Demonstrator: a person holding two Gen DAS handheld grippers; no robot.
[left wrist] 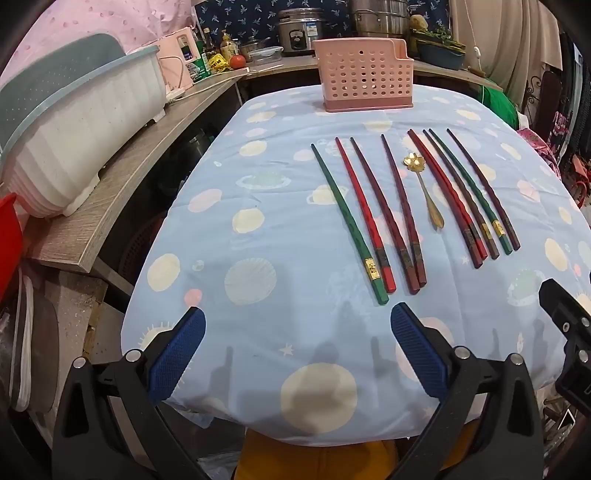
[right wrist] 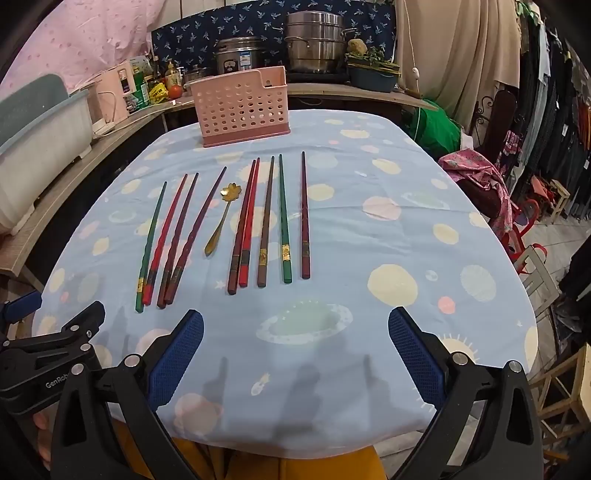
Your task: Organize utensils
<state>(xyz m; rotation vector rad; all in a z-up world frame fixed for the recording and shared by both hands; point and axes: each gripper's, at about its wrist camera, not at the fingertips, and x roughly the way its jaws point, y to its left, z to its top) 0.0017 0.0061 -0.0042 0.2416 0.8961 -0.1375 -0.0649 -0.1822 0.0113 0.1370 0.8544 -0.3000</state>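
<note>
Several chopsticks in green, red and dark brown lie in two groups on the blue patterned tablecloth [left wrist: 266,206]: a left group [left wrist: 369,218] [right wrist: 170,240] and a right group [left wrist: 469,192] [right wrist: 269,221]. A gold flower-shaped spoon [left wrist: 424,184] [right wrist: 221,218] lies between them. A pink perforated utensil basket [left wrist: 364,74] [right wrist: 243,107] stands upright at the table's far edge. My left gripper [left wrist: 297,332] is open and empty above the near edge, short of the left group. My right gripper [right wrist: 295,332] is open and empty near the front edge, below the right group.
A wooden counter [left wrist: 122,184] runs along the left with a white dish tub [left wrist: 81,133], bottles, a rice cooker [left wrist: 299,29] and steel pots [right wrist: 314,40]. Chairs and clothes [right wrist: 517,184] crowd the right. The other gripper shows at each view's side [left wrist: 569,314] [right wrist: 55,343].
</note>
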